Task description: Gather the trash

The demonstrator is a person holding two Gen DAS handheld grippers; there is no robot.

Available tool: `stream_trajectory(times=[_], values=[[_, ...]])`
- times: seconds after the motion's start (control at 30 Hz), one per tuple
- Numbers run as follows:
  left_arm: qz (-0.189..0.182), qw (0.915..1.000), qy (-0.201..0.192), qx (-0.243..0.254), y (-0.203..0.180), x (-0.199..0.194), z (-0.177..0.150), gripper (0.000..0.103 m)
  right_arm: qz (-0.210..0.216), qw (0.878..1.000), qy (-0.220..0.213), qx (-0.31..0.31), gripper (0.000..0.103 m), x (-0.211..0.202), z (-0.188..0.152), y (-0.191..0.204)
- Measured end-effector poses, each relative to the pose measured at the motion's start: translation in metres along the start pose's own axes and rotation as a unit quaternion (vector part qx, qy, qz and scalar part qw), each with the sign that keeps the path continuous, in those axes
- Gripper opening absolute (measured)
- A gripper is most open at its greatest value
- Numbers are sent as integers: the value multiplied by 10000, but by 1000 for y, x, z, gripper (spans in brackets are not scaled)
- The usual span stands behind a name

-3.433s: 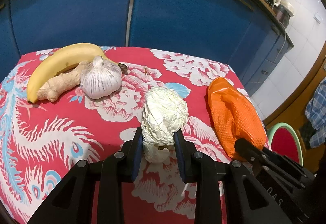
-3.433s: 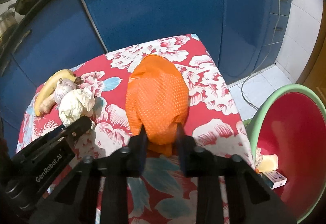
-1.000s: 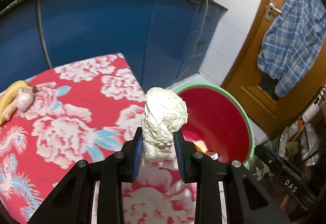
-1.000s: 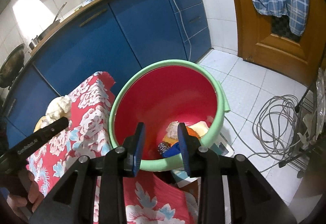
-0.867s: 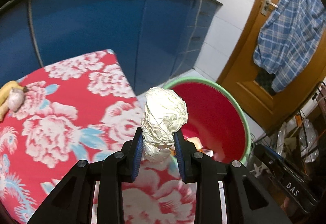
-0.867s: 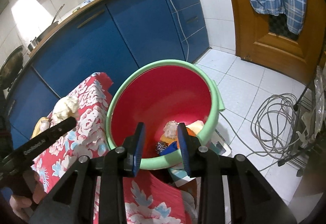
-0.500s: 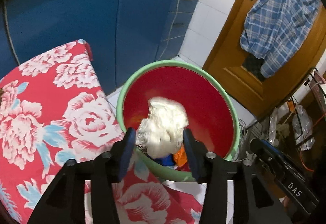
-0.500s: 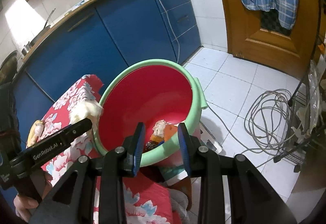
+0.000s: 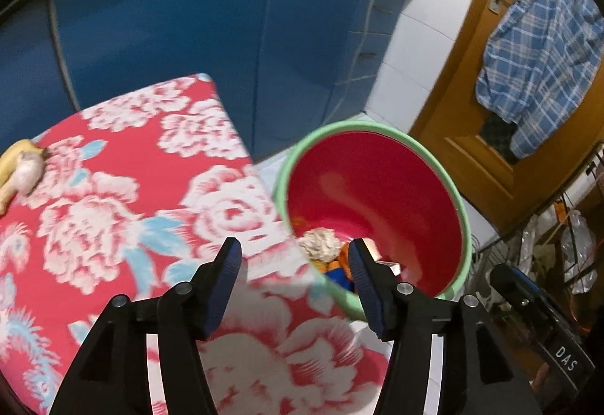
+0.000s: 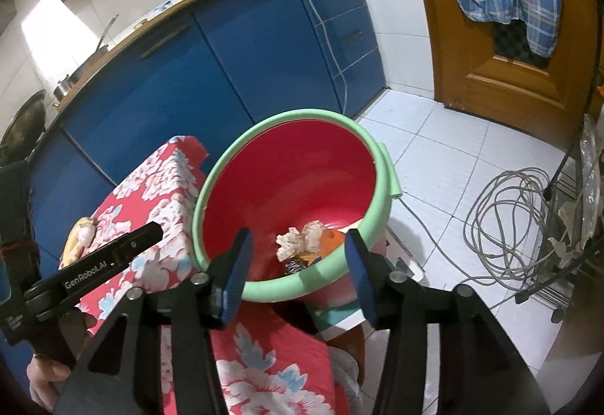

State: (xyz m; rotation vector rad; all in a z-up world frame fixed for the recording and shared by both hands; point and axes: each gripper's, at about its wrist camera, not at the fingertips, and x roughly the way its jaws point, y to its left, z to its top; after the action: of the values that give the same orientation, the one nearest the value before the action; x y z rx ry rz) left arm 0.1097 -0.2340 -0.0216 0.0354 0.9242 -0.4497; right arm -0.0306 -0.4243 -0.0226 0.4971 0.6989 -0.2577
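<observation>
At the tabletop's far left edge lie a banana and garlic. The left gripper hangs over the tabletop's right edge, jaws opening, nothing between them. Beside that edge stands the bin, the paper wad lying inside among other trash. The right gripper hovers over the bin's near rim, jaws opening, empty.

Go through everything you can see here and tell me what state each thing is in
Left gripper: opening, nothing between jaws.
Right gripper: opening, holding nothing.
Bucket: uncovered, trash at the bottom.
Paper ball: crumpled, lying in the bucket.
Banana: unpeeled, on the tablecloth.
Door: shut.
</observation>
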Motion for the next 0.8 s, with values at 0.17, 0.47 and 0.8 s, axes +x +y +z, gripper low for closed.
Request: stream_trajectory(times=[0.17,0.47,0.8], values=[[256,9995,-76,-162,22,-19,-8,62,181,9997,-34,-163,60,-9,-7,19],[757,9959,-275,-421,59,-66,-30,74,540,9972,1,-508,71,-24,-28,61],[1312,9870,-355,-864,103,-108,-61,77,837,9910,77,-1039,80,-37,-58,114]])
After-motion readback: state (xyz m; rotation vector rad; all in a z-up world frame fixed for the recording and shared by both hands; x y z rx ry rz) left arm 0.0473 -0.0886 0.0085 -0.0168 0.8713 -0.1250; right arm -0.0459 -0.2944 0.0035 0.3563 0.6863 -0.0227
